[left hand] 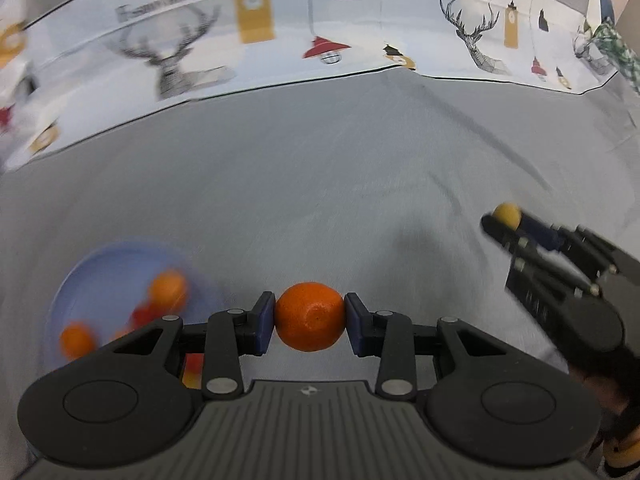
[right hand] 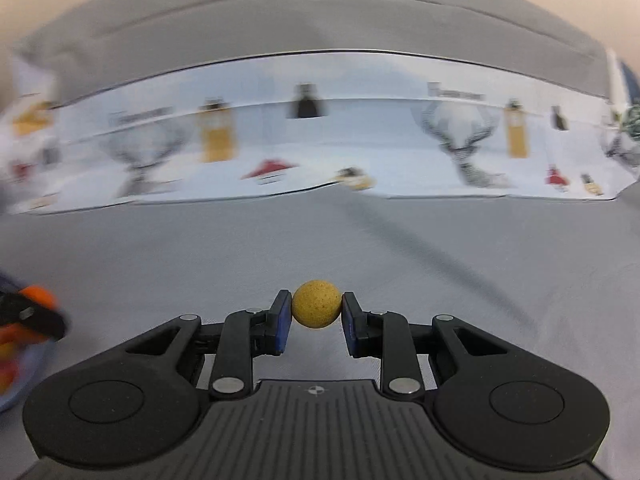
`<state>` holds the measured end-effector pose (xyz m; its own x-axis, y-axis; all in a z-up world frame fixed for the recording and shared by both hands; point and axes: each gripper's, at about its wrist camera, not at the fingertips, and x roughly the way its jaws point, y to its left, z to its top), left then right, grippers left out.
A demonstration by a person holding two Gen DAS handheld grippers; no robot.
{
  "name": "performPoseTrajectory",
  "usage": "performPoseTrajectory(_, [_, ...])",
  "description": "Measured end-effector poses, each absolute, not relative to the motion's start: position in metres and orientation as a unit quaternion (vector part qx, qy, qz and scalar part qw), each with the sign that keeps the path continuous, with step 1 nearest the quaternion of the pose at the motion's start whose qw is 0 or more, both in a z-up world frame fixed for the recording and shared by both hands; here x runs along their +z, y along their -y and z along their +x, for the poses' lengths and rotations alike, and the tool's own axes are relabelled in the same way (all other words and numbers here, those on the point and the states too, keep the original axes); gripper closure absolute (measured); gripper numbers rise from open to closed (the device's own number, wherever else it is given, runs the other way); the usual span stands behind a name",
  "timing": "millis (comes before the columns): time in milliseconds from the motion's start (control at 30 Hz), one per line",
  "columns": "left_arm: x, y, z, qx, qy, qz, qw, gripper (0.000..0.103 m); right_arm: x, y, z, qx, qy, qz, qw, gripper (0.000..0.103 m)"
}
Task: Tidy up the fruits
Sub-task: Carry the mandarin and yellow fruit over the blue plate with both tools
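Observation:
My left gripper (left hand: pixel 309 322) is shut on an orange mandarin (left hand: pixel 309 316) and holds it above the grey cloth. To its lower left a blue plate (left hand: pixel 92 268) holds several orange and red fruits (left hand: pixel 168 290), blurred. My right gripper (right hand: pixel 316 314) is shut on a small yellow speckled fruit (right hand: pixel 317 303). It also shows at the right of the left wrist view (left hand: pixel 506 218), holding the yellow fruit (left hand: pixel 507 214). In the right wrist view the plate's edge (right hand: pixel 24 376) and the left gripper with its mandarin (right hand: pixel 38 294) show at the far left, blurred.
A grey cloth (left hand: pixel 320 200) covers the table. A white printed backdrop with deer and lamps (left hand: pixel 320 40) stands along the far edge. A long crease (right hand: pixel 440 256) runs across the cloth on the right.

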<state>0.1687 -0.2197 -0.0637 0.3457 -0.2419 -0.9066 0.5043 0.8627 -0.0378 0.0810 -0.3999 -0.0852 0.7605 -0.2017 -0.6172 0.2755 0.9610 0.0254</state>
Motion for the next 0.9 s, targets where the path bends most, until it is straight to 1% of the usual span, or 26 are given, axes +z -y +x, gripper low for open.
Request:
performPoseTrajectory(133, [-0.041, 0.170, 0.125, -0.206, -0.518, 0.127, 0.820, 0.062, -0.057, 0.339, 0.041, -0.059, -0.340, 0.055, 0.937, 0.075])
performPoseTrajectory(233, [-0.025, 0.133, 0.093, -0.193, -0.507, 0.120, 0.832, 0.062, -0.039, 0.304, 0.023, -0.009, -0.352, 0.073, 0.933, 0.075])
performPoseTrajectory(367, [-0.010, 0.090, 0.059, -0.172, -0.494, 0.109, 0.845, 0.062, -0.013, 0.252, 0.004, 0.049, -0.352, 0.085, 0.931, 0.075])
performPoseTrajectory(667, [0.013, 0.005, 0.007, -0.136, -0.471, 0.059, 0.869, 0.062, 0.019, 0.160, -0.039, 0.127, -0.334, 0.015, 0.934, 0.075])
performPoseTrajectory(900, [0.027, -0.024, -0.014, -0.136, -0.449, 0.031, 0.882, 0.062, 0.025, 0.132, -0.056, 0.128, -0.325, -0.022, 0.937, 0.075])
